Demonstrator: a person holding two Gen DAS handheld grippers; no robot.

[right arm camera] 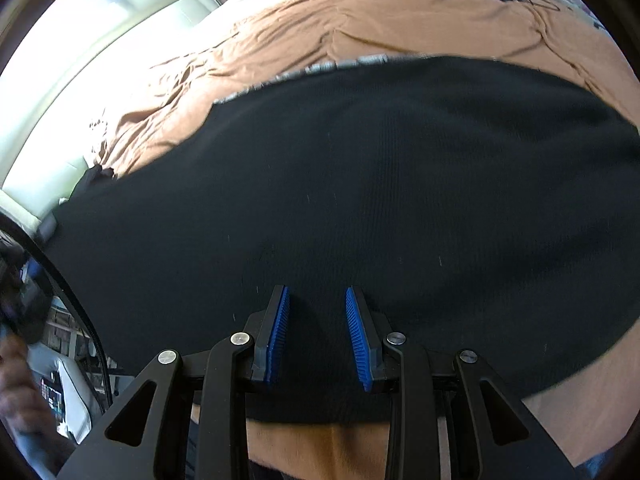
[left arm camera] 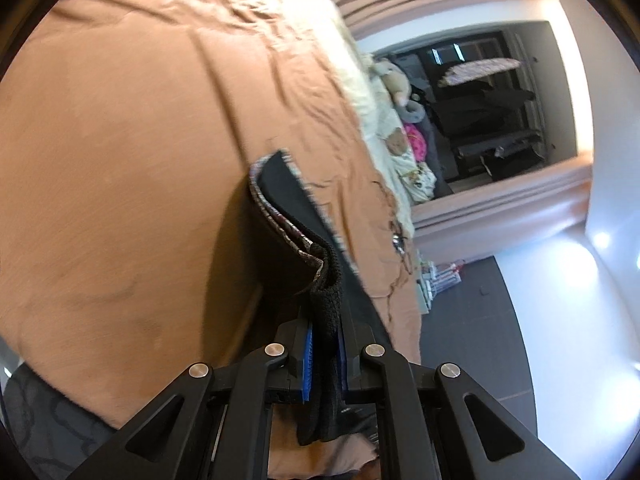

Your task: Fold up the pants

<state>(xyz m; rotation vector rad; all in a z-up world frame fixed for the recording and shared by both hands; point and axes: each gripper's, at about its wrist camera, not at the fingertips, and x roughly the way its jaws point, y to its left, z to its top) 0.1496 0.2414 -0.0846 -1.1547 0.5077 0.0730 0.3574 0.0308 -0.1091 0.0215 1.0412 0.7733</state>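
Black pants [right arm camera: 360, 180] lie spread across a brown bedspread [right arm camera: 360, 16]; a light patterned lining shows along their far edge. In the right wrist view my right gripper [right arm camera: 317, 296] hangs just over the near part of the pants, open, with its blue pads [right arm camera: 280, 328] apart and nothing pinched between them. In the left wrist view my left gripper [left arm camera: 325, 328] is shut on a black ribbed edge of the pants [left arm camera: 328, 292]. It lifts that edge off the bedspread [left arm camera: 120, 140], and the rest of the pants [left arm camera: 284, 200] trail away towards the bed's middle.
The bed's edge runs down the right of the left wrist view, with soft toys and pale bedding [left arm camera: 396, 92] beyond it and dark floor [left arm camera: 472, 320] below. A cream padded headboard [right arm camera: 80, 92] lines the left of the right wrist view. A hand [right arm camera: 12, 364] shows at far left.
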